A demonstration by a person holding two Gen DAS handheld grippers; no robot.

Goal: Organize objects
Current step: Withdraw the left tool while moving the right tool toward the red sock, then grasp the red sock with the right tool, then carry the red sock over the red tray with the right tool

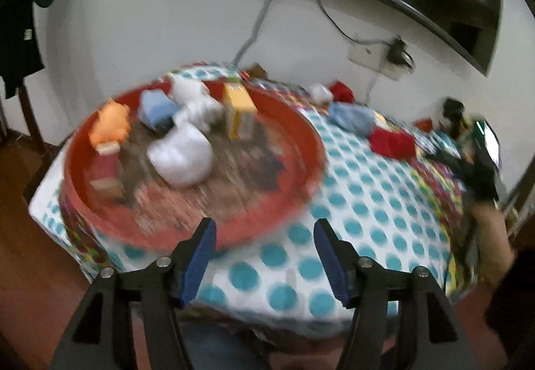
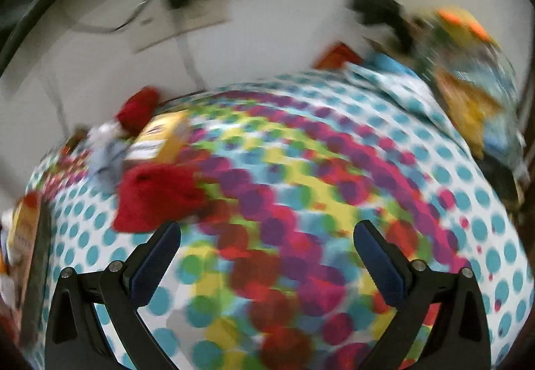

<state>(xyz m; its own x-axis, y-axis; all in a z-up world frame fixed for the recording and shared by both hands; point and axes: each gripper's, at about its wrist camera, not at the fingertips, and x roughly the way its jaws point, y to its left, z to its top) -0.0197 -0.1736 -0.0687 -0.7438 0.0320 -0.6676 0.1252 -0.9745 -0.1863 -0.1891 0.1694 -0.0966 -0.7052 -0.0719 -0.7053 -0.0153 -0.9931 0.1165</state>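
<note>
The left wrist view looks forward and down along its own tongs from beyond the near edge of the counter, close to it, facing the wall, with a round red tray ahead on the left. The right wrist view hangs close over the counter's multicoloured dotted middle, tilted and badly blurred, also facing the wall. Both views share the dotted cloth, the red cloth bundle and the wall socket.
</note>
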